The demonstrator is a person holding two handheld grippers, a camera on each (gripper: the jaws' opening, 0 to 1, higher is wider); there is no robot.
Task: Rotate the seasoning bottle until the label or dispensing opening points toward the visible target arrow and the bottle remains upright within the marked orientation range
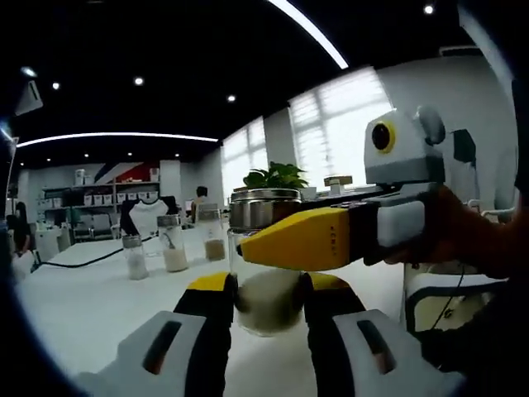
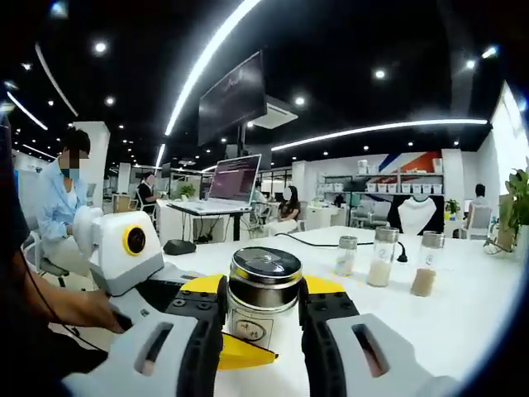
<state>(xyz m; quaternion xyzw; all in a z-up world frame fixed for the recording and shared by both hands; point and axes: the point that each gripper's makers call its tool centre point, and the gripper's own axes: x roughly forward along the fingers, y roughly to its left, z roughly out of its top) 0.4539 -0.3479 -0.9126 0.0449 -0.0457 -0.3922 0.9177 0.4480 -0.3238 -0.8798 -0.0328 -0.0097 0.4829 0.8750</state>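
The seasoning bottle (image 2: pixel 263 296) you are working on carries a small round label low on its glass front, seen in the right gripper view; there is print on it, but it is too small to read. The bottle stands upright on the white table (image 2: pixel 463 322), a clear glass jar with a wide shiny metal cap, pale seasoning in the lower part. Your right gripper (image 2: pixel 261 318) has its yellow-and-black jaws one on each side of the jar just under the cap, pressed against the glass, so it is clamped on the bottle. In the left gripper view your left gripper (image 1: pixel 269 302) does the same from the opposite side, its jaws closed on the rounded lower body of the seasoning bottle (image 1: pixel 266 265), while the right gripper (image 1: pixel 331 240) crosses in from the right, held level, your hand (image 1: pixel 455 236) wrapped round its grip. In the right gripper view your other hand (image 2: pixel 78 310) holds the left gripper (image 2: pixel 165 289) low on the left. Farther back on the table stand three more small metal-capped glass bottles (image 2: pixel 383 256) in a row, holding pale or tan powder. A laptop (image 2: pixel 231 180) sits open on a desk behind, and a few people are seated in the room.
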